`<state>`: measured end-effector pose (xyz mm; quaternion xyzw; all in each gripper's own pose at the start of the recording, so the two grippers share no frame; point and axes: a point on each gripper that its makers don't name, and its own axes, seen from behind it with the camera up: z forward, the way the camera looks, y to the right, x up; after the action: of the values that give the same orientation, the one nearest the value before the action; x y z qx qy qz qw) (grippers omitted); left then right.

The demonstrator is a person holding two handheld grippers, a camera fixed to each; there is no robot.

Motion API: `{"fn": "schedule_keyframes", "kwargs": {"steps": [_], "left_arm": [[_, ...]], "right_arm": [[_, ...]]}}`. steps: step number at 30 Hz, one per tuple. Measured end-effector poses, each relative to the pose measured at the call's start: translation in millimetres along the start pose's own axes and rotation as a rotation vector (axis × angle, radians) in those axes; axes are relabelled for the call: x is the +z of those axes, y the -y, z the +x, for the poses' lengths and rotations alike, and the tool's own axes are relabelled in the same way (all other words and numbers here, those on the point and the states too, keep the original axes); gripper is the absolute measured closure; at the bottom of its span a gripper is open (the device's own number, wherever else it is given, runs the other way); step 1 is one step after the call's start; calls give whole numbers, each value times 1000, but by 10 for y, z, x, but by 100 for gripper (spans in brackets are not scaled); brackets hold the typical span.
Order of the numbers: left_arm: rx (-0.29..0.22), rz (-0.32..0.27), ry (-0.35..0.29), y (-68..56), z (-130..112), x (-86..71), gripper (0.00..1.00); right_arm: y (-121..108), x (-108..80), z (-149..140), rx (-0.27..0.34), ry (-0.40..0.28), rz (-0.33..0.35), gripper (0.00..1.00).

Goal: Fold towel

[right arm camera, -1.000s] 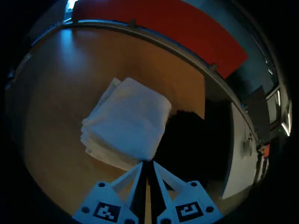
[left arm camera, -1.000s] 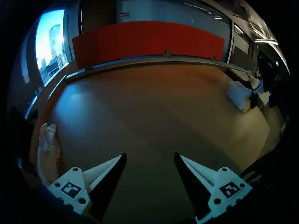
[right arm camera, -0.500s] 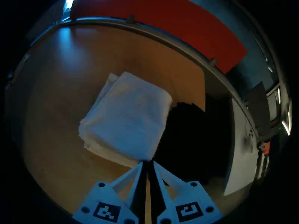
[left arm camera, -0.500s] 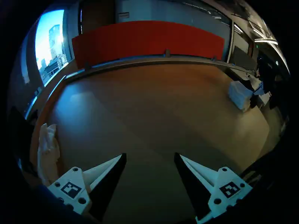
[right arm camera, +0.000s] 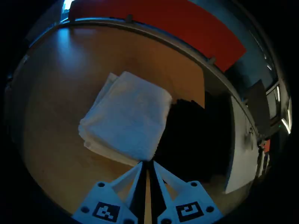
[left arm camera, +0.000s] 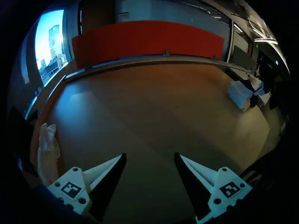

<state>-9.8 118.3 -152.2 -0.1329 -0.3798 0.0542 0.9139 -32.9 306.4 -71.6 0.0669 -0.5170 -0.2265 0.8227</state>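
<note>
Wood-brown counter (left arm camera: 149, 108) runs wide under dim, bluish light. At the far left a bright window (left arm camera: 50, 44) shows city buildings, and below it, at the counter's left edge, lies a crumpled pale cloth (left arm camera: 46, 149). Just right of that, in the left gripper view, the left tool (left arm camera: 149, 154) hangs low over bare wood with its two fingers spread well apart and nothing between them. A long red partition (left arm camera: 149, 39) stands along the counter's back edge. Farther right, near the far right side of the counter, sits the towel (left arm camera: 239, 95), a small white folded stack. In the right gripper view it lies flat as a thick, squared bundle with its layers showing along the left side. The right tool (right arm camera: 147, 163) has its fingers drawn together, their tips right at the towel's near corner; whether they pinch any cloth I cannot tell. A dark patch (right arm camera: 190, 138) lies just right of the towel.
</note>
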Motion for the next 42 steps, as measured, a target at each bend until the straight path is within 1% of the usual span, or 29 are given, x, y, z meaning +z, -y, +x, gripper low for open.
{"fn": "schedule_keyframes", "kwargs": {"steps": [2, 6, 9, 13, 14, 16, 18, 24, 26, 32, 38, 42], "left_arm": [[-1, -1, -1, -1, 3, -2, 6], [-2, -3, -5, -3, 14, -5, 6], [-4, -5, -8, -8, 17, -1, 6], [-6, -9, -12, -15, 23, 4, 6], [-7, -10, -14, -17, 26, 5, 6], [-8, -11, -16, -14, 27, 3, 6], [-10, -12, -18, -9, 28, 1, 6], [-20, -9, -25, 17, 40, -7, 6], [-24, -7, -29, 30, 50, -11, 5], [-31, 3, -38, 63, 91, -17, 6], [-45, 14, -43, 76, 100, -20, 5], [-53, 15, -44, 75, 105, -19, 6]], "right_arm": [[-1, -14, 5, -2, -3, -3, 92], [10, -53, 10, -4, -7, -6, 73], [34, -86, 33, -3, -18, -5, 53], [63, -124, 89, 2, -36, -12, 32], [74, -133, 103, 4, -41, -12, 28], [102, -149, 130, 9, -49, -10, 24], [133, -165, 154, 16, -56, -8, 21], [227, -220, 252, 56, -87, 2, 21], [256, -243, 300, 78, -103, 2, 17], [368, -304, 523, 195, -173, 26, 16], [416, -346, 655, 318, -211, 47, 16], [441, -357, 666, 347, -223, 47, 16]]}}
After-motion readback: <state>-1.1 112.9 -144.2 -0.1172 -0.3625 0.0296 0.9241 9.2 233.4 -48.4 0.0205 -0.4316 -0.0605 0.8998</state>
